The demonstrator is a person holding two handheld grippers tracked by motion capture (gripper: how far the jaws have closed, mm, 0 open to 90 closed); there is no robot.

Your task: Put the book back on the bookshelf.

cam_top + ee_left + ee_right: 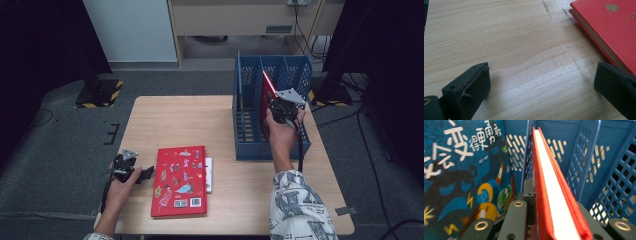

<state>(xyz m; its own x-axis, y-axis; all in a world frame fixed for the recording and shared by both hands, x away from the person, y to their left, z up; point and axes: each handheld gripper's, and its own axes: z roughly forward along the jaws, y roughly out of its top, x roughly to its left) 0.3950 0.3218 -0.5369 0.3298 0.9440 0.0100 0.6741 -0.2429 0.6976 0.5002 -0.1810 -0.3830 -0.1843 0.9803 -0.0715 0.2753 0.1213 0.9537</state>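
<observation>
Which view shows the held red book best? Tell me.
The right gripper view: the red book runs edge-on between the right tool's jaws. The high view shows it small in the blue rack.

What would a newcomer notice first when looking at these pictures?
Probably the blue file rack at the table's far right, where the right gripper is shut on a red book standing on edge in a compartment, beside a blue picture book. Next, the second red book lying flat near the front edge, with the open left gripper just beside it.
</observation>
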